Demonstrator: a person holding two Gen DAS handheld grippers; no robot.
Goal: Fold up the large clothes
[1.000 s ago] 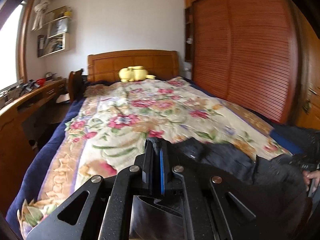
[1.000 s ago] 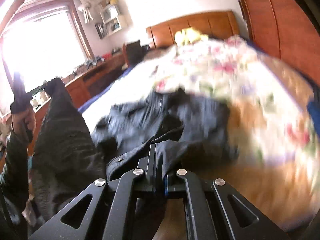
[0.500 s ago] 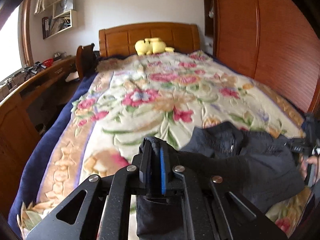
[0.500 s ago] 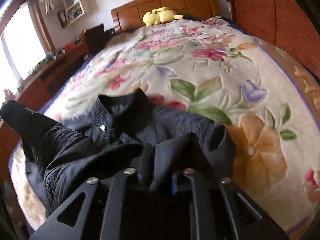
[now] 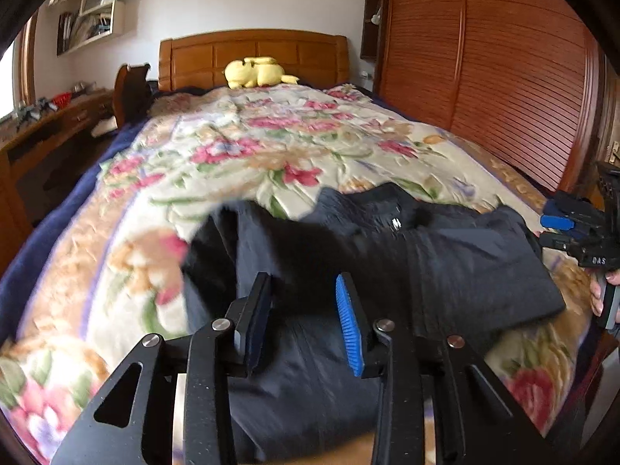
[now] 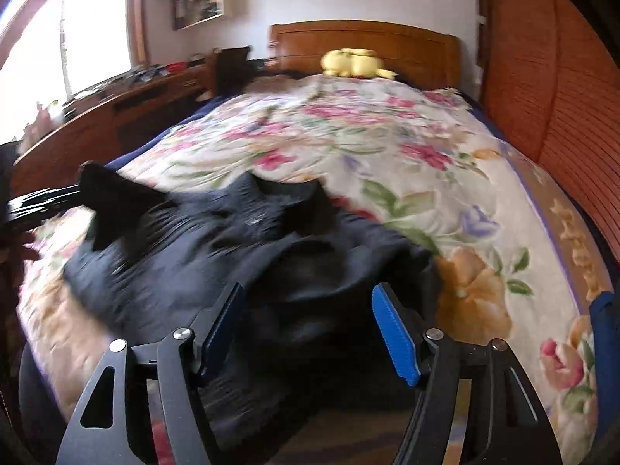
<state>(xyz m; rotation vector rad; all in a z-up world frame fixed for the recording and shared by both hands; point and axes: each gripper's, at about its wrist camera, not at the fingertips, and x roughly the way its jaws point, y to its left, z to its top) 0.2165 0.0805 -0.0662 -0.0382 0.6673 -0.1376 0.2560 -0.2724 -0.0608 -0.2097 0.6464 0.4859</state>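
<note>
A black jacket (image 5: 445, 255) lies spread near the foot of the bed on the floral blanket (image 5: 271, 147), collar and zip facing the headboard. My left gripper (image 5: 302, 302) hangs just above the jacket's left part. Its jaws are opening and cloth shows below the gap, but the pads press on nothing. In the right wrist view the jacket (image 6: 232, 248) is blurred. My right gripper (image 6: 310, 310) is over the jacket's right part with its jaws opening wide, free of the cloth. The right gripper (image 5: 573, 232) also shows at the jacket's right edge, held by a hand.
A yellow plush toy (image 5: 255, 71) rests by the wooden headboard (image 5: 252, 54). A wooden desk (image 5: 46, 124) with small clutter runs along the bed's left side. Slatted wardrobe doors (image 5: 503, 77) stand close on the right. The blanket (image 6: 387, 135) beyond the jacket is bare.
Both grippers went from shut on the jacket's cloth to open and let it go. The jacket dropped from hanging to lying on the blanket. The left gripper sank toward the bed.
</note>
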